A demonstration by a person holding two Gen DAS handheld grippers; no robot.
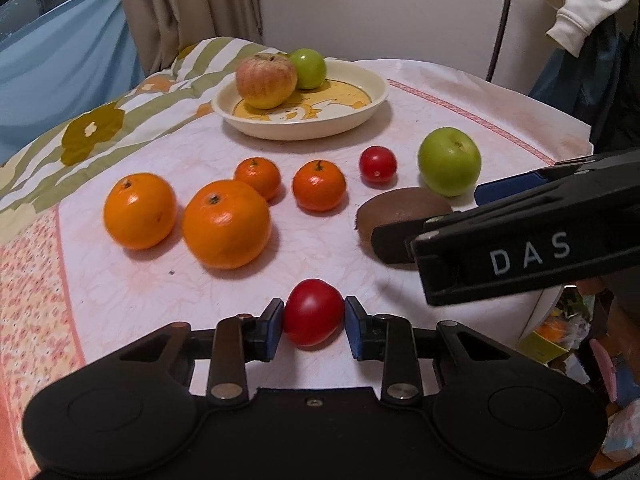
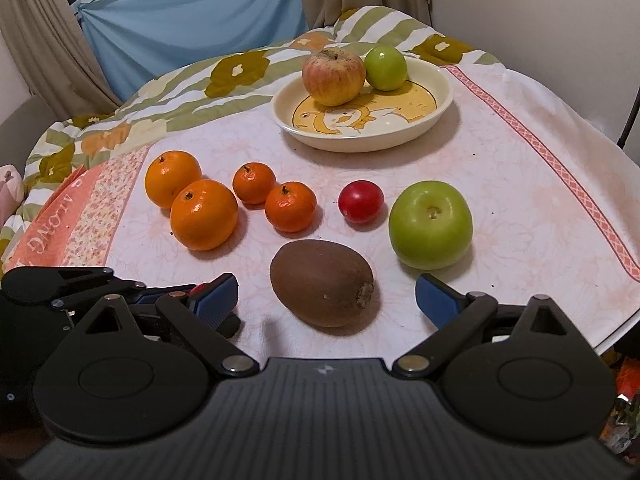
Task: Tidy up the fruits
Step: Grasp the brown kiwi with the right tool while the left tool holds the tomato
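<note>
In the left wrist view my left gripper (image 1: 314,316) is shut on a red tomato (image 1: 313,304), its blue pads pressing both sides just above the cloth. In the right wrist view my right gripper (image 2: 326,292) is open. A brown kiwi (image 2: 322,282) lies between its blue pads, which stand clear of the fruit on both sides. A green apple (image 2: 430,224) sits to the right of the kiwi, with a smaller red tomato (image 2: 361,201) beyond it. Two oranges (image 2: 203,214) and two mandarins (image 2: 290,207) lie to the left.
A cream plate (image 2: 400,140) at the back holds a reddish apple (image 2: 334,77) and a small green apple (image 2: 386,68). The table carries a pink cloth (image 2: 500,168), whose edge drops off close on the right. A flowered quilt (image 2: 180,92) and curtains lie behind.
</note>
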